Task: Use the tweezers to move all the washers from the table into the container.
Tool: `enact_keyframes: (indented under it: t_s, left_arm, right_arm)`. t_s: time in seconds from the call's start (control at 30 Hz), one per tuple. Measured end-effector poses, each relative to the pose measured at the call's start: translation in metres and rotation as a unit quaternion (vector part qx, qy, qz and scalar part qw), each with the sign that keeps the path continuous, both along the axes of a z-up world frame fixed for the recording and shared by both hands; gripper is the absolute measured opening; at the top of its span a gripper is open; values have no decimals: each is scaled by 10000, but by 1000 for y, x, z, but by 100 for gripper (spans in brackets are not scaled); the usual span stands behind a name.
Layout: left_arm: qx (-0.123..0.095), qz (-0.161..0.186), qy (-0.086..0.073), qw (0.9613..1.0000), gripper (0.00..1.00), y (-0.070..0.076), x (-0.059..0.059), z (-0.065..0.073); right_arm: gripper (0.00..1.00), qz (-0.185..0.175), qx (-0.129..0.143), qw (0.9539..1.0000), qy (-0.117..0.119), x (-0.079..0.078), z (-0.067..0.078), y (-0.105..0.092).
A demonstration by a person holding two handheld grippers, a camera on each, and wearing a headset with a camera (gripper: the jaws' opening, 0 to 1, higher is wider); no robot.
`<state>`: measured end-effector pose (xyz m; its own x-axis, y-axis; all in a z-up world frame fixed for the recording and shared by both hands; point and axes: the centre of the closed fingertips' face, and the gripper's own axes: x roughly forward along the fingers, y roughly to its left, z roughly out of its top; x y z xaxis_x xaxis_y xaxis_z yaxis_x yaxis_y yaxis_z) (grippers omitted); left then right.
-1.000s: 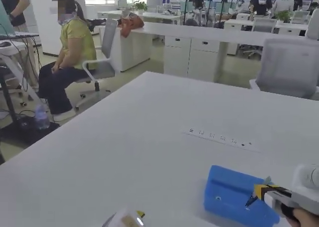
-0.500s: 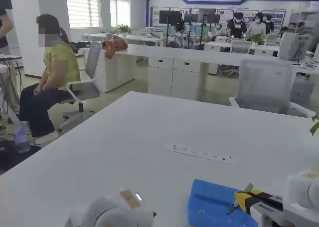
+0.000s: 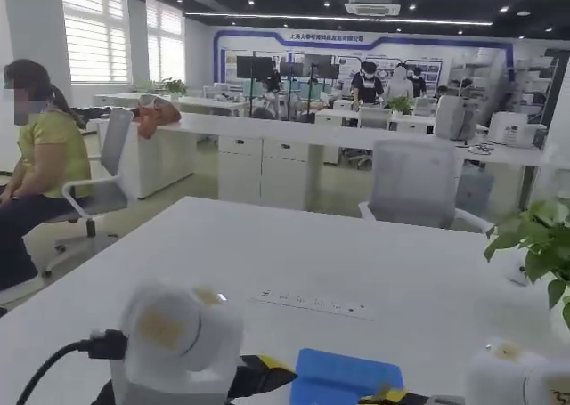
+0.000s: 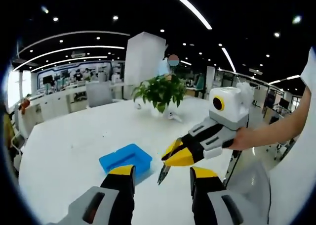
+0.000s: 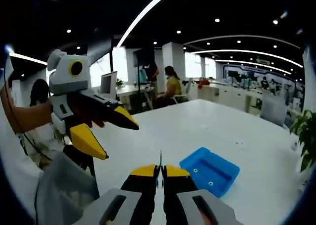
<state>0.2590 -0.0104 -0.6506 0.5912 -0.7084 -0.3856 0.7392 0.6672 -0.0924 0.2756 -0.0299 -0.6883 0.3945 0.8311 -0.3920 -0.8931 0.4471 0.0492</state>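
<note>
Grippers held above the surface [image 5: 197,126], near the blue container [image 5: 210,171].
Right gripper [image 5: 160,169] fingers [image 5: 145,171] clench the tweezers [image 5: 160,158]; left gripper [image 5: 121,143] fingers spread, released.

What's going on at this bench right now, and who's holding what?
A person works at a white table with a pair of hand-held tongs in each hand. The right tongs are shut on thin tweezers, whose tip points forward over the table, near the blue container. The left tongs are open and hold nothing, raised beside the right ones. A few small round pieces, probably washers, lie in the container. Whether any are left on the table is too small to tell.
</note>
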Motion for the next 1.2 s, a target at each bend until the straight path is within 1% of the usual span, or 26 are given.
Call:
enact_keyframes:
  t_s: [0.07,0.1,0.13,0.17,0.2,0.27,0.33,0.37,0.4,0.43,0.5,0.53,0.57,0.6,0.63,0.67,0.7,0.73,0.8,0.87,0.9,0.93,1.0,1.07,1.13,1.2]
  left_arm:
    - [-45,-298,-20,9995,48,-8,-4,5]
    - [22,-456,-96,9989,52,-12,-5,8]
    - [96,-566,-120,9983,54,-15,-6,8]
    - [217,-718,-124,9971,55,-18,-8,7]
    - [239,-807,-112,9964,54,-21,-10,7]
    - [217,-971,-61,9950,53,-27,-13,8]
    - [152,-1211,-24,9925,52,-34,-18,9]
    - [110,-1311,39,9913,49,-36,-20,8]
    - [104,-1420,89,9898,43,-38,-22,7]
    - [12,-1542,124,9880,42,-40,-25,8]
    - [-50,-1639,247,9862,39,-41,-28,8]
    - [-73,-1837,294,9825,37,-43,-34,8]
    - [-63,-1925,297,9808,33,-44,-37,8]
    - [-55,-1901,295,9813,31,-44,-37,8]
    - [3,-1978,207,9800,28,-45,-38,8]
    - [26,-2019,175,9793,24,-45,-38,9]
    - [14,-2029,175,9791,22,-46,-38,9]
    - [-51,-2147,206,9764,20,-49,-42,10]
    - [-185,-2300,341,9724,19,-52,-48,12]
    - [-165,-2366,313,9710,17,-52,-49,12]
    - [-148,-2422,241,9698,16,-53,-49,12]
    - [-184,-2434,219,9695,14,-53,-50,13]
    - [-242,-2521,279,9670,10,-54,-52,14]
    - [-206,-2643,283,9638,9,-55,-56,14]
    - [-44,-2814,365,9589,8,-53,-62,10]
    - [88,-2904,375,9561,7,-53,-65,6]
  right_arm:
    - [1,72,-3,10000,39,-9,4,1]
    - [1,109,15,9999,60,-12,5,1]
    - [1,138,36,9999,86,-15,6,2]
    - [1,180,60,9997,153,-19,7,3]
    - [1,225,73,9995,211,-23,7,4]
    - [1,352,78,9990,267,-29,6,7]
    - [1,525,52,9980,360,-37,5,11]
    - [1,531,52,9979,370,-38,5,11]
    - [1,539,62,9978,377,-39,6,11]
    - [1,548,56,9978,366,-41,6,11]
    - [1,591,68,9975,389,-44,6,9]
    - [1,613,86,9972,410,-47,6,8]
    - [1,644,104,9970,419,-49,7,7]
    - [1,666,90,9969,416,-51,7,7]
    - [1,733,73,9964,417,-55,6,6]
    - [1,771,76,9961,424,-57,6,6]
    - [1,833,73,9955,435,-61,6,6]
    - [1,876,56,9952,433,-63,6,7]
    - [1,927,18,9949,401,-67,7,6]
    - [1,986,23,9944,375,-70,8,6]
    - [1,1007,15,9942,376,-71,8,6]
    - [1,1018,0,9941,372,-71,8,6]
    - [1,1097,-38,9933,360,-75,7,6]
    - [1,1159,-100,9927,327,-78,5,6]
    - [1,1259,-162,9914,307,-81,5,7]
    - [1,1283,-234,9911,281,-82,3,8]
